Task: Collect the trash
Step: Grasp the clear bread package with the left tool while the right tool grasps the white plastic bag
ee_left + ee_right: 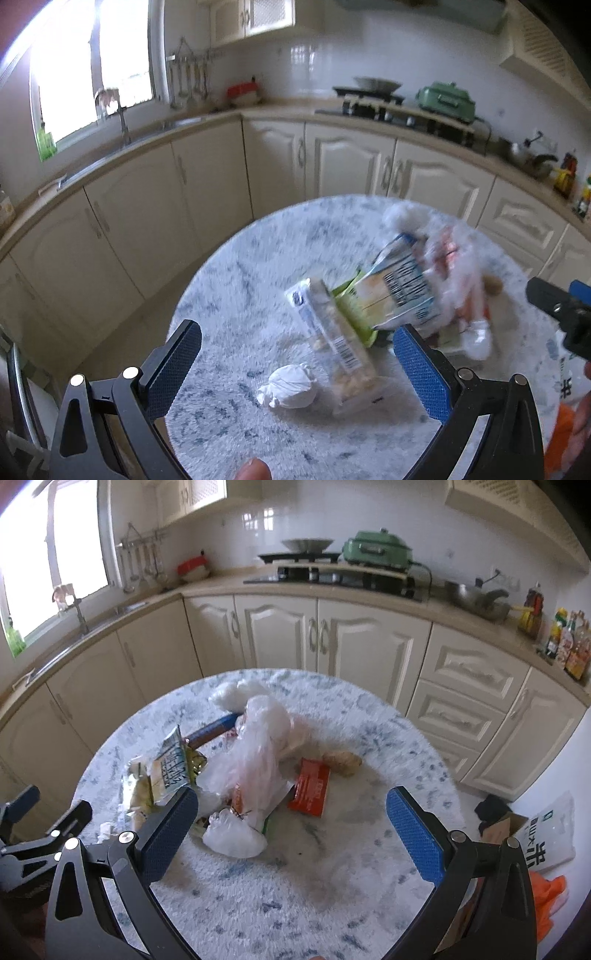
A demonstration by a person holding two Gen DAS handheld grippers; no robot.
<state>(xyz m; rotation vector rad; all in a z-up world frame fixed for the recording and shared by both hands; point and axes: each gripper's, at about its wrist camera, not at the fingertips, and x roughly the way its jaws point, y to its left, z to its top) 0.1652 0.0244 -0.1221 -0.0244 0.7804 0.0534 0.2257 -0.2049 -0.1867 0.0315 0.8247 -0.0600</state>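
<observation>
Trash lies in a heap on a round marbled table point(314, 886). In the left wrist view my left gripper point(295, 365) is open above a crumpled white paper ball point(291, 386) and a clear snack packet point(332, 343), with a printed wrapper point(402, 288) behind them. The right wrist view has my right gripper point(291, 825) open, close to a clear plastic bag point(255, 760), a white tissue wad point(232, 836), a red packet point(310, 786) and a piece of ginger point(341, 762). The other gripper point(561, 314) shows at the left wrist view's right edge.
Cream kitchen cabinets point(288, 635) curve behind the table, with a sink point(122, 140), a stove point(332, 576) and a green cooker point(376, 548) on the counter. A rice bag point(546, 834) and an orange bag point(550, 893) lie on the floor at the right.
</observation>
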